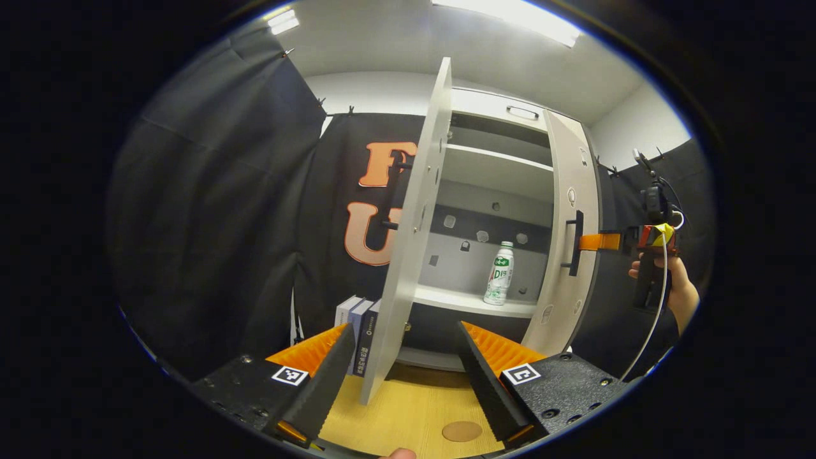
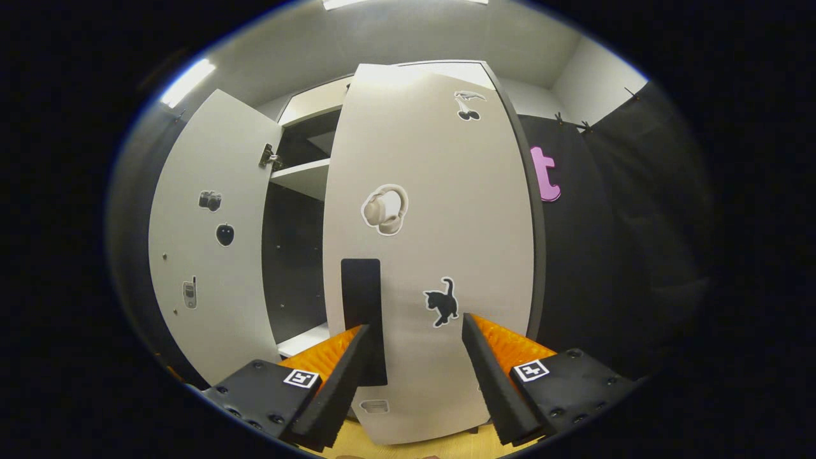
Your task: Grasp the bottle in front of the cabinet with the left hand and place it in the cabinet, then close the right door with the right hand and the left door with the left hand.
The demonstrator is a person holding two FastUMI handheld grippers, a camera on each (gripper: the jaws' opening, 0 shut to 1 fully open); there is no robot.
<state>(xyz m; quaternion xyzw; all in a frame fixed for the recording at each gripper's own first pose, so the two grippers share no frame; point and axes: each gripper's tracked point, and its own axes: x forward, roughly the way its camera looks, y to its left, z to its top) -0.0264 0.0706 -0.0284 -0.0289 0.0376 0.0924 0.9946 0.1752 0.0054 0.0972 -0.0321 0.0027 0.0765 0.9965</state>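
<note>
Standing upright on the cabinet shelf (image 1: 475, 301), bottle (image 1: 499, 273) well back between both doors. Left gripper (image 1: 401, 376) hanging released and empty over the counter (image 1: 408, 408), left door (image 1: 408, 236) edge-on just ahead, books (image 1: 357, 325) beside it. Right gripper (image 2: 414, 376) jaws spread against the right door (image 2: 433, 242), beside its handle (image 2: 362, 306), not clenched.

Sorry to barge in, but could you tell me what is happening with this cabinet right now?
A person is working at a cabinet with a tool in each hand. The bottle already stands upright on a shelf inside. The right tool, open, is up against the right door beside its dark handle, apparently pushing it shut. The left tool hangs open in front of the left door, which is wide open.
</note>
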